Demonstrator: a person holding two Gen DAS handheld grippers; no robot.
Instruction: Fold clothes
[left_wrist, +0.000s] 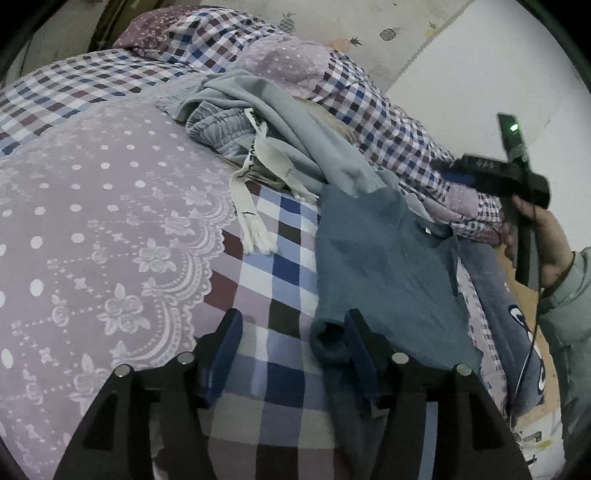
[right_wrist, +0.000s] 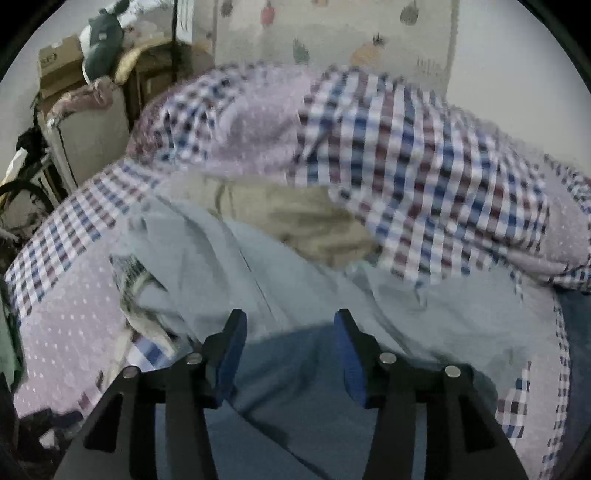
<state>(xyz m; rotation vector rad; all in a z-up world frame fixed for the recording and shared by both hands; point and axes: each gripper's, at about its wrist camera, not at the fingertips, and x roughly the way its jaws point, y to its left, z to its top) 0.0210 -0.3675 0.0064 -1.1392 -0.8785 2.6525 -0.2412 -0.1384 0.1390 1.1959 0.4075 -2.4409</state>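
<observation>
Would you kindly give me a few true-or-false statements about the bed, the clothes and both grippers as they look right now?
1. The left gripper is shut on the slate-blue cotton garment. False: it is open, with one finger at the garment's rolled edge.
2. The bedding mixes checked panels with lilac dotted lace-print fabric. True.
3. The right gripper is open. True.
4. The heap of grey clothes is neatly stacked. False: it lies crumpled.
5. A white fringed woven strap trails from the heap. True.
</observation>
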